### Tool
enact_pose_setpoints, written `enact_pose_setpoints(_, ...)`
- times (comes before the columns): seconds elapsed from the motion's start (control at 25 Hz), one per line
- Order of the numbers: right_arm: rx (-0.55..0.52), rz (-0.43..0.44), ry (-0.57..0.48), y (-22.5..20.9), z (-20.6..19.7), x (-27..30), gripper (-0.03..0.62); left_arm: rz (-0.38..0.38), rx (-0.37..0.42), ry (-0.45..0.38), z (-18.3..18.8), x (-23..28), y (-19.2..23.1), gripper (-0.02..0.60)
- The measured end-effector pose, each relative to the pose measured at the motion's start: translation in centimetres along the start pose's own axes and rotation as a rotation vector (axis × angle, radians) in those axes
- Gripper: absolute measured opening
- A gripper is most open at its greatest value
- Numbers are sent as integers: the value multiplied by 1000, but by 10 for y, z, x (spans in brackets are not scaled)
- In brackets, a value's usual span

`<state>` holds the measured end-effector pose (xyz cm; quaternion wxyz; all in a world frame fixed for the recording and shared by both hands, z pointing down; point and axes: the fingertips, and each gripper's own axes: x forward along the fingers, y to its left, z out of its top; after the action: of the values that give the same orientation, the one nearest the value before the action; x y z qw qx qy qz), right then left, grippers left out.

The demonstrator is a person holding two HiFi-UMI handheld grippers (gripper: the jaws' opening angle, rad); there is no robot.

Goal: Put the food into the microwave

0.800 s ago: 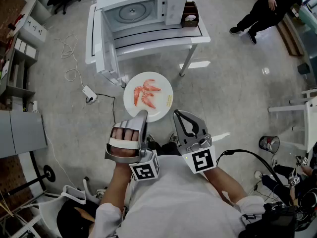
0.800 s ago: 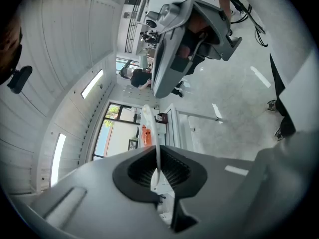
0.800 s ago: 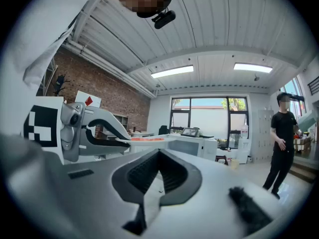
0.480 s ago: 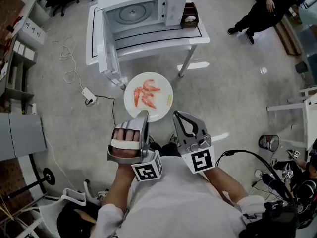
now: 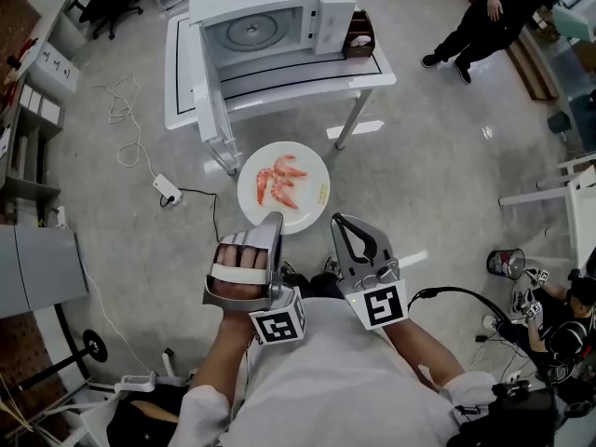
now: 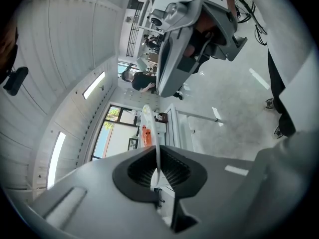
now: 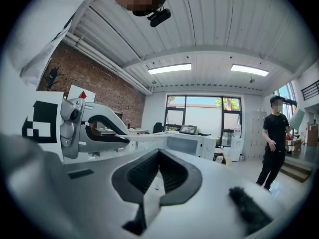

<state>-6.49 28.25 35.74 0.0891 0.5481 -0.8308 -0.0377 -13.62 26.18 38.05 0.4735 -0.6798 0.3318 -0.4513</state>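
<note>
The left hand-held gripper (image 5: 272,223) is clamped on the near rim of a round white plate (image 5: 309,168), and the left gripper view shows why that hold works: the thin, hard rim stands edge-on between the ribbed black pads, which press on it from both sides. The plate is carried out in front of the person, above the pale glossy floor (image 5: 438,138) and well short of the microwave (image 5: 326,15). It looks roughly level, which I judge is meant to keep the food from sliding on the smooth glazed face. That food is a small cluster of orange-pink shrimp (image 5: 279,182), curved and shiny, lying near the plate's middle and away from the pinched edge. The right hand-held gripper (image 5: 346,233) hangs just beside the left one with its jaws together and nothing between them, probably kept free as a spare for steadying. The microwave is a boxy white appliance on a white surface (image 5: 298,73) with slim metal legs. Its door (image 5: 209,91) is swung wide towards the left, so the cavity and its round glass turntable (image 5: 250,31) lie open to receive the plate. A small brown box (image 5: 358,37) stands touching the microwave's right side, clear of the opening.
</note>
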Motion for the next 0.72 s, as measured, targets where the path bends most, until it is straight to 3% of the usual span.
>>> enact_pose_setpoints(0.32,-16,-53,-3,3,1,6,9,-7,44,-62,-4,4,-3,32)
enact_pose_setpoints(0.72,-9,-65,-8,-52,-9,23,9,10,47,-25,12,40,5,31)
